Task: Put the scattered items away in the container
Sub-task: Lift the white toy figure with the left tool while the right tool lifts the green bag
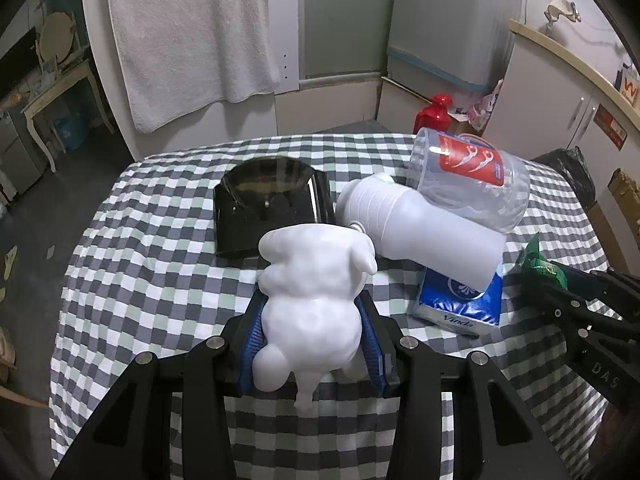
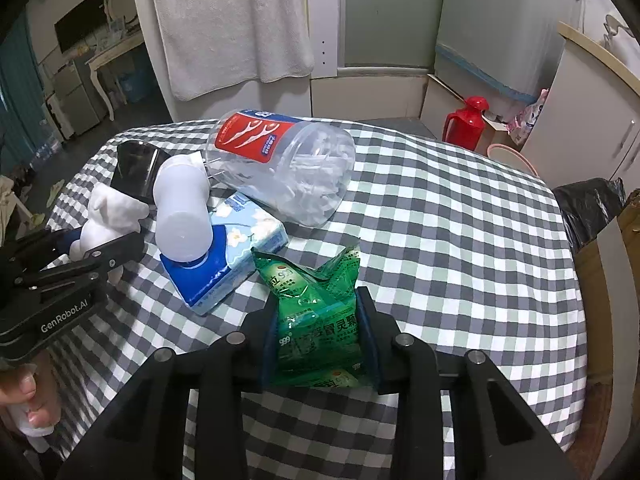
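My left gripper [image 1: 314, 308] is shut on a white pig figurine [image 1: 312, 300] held above the checked tablecloth, just in front of a black container [image 1: 268, 208]. My right gripper [image 2: 318, 312] is shut on a green medicine sachet [image 2: 316, 312]. On the cloth lie a white bottle [image 1: 420, 224], on its side across a blue tissue pack [image 1: 460, 304], and a clear floss-pick jar [image 1: 472, 176] with a red label. In the right wrist view the bottle [image 2: 182, 212], tissue pack [image 2: 224, 256], jar [image 2: 284, 168] and container [image 2: 136, 168] sit to the left.
The round table with the checked cloth [image 2: 460, 240] drops off at its edges. A red thermos [image 2: 468, 122] stands on the floor behind, next to white cabinets. A black bag [image 2: 592, 208] sits to the right. A towel [image 1: 188, 36] hangs behind.
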{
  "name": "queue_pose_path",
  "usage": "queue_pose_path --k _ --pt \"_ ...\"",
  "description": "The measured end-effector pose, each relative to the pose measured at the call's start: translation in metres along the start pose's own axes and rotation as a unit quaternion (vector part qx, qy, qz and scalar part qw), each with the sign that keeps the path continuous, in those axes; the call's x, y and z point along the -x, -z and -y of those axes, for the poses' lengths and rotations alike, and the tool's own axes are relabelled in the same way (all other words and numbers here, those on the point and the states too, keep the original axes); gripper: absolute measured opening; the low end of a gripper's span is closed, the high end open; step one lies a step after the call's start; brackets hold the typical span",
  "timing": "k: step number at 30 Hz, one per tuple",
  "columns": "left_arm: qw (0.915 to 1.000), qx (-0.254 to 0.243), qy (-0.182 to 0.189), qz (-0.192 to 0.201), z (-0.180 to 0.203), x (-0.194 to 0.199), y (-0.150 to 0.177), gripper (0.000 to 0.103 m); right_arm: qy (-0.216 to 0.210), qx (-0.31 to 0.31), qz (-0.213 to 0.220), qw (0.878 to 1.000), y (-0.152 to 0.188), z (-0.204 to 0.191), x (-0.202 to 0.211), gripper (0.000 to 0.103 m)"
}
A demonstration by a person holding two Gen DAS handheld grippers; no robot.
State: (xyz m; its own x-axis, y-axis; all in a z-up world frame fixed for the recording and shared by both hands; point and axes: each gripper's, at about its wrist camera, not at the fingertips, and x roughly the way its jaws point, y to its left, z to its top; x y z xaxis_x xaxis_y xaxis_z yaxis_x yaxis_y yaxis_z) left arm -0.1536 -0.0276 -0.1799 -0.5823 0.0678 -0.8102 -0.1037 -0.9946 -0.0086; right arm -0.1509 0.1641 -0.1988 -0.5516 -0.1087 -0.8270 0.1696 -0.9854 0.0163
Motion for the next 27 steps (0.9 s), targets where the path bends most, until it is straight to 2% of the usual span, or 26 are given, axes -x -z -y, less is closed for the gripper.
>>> queue_pose_path --k 9,27 --pt "0.9999 -0.002 -0.001 0.014 0.008 0.021 -0.005 0.044 -0.002 -0.009 0.016 1.000 0.001 0.004 0.021 0.033" --pt "0.9978 0.005 -0.004 0.065 0.017 0.088 -0.019 0.044 0.006 -0.015 0.067 0.998 -0.006 0.012 0.085 0.033"
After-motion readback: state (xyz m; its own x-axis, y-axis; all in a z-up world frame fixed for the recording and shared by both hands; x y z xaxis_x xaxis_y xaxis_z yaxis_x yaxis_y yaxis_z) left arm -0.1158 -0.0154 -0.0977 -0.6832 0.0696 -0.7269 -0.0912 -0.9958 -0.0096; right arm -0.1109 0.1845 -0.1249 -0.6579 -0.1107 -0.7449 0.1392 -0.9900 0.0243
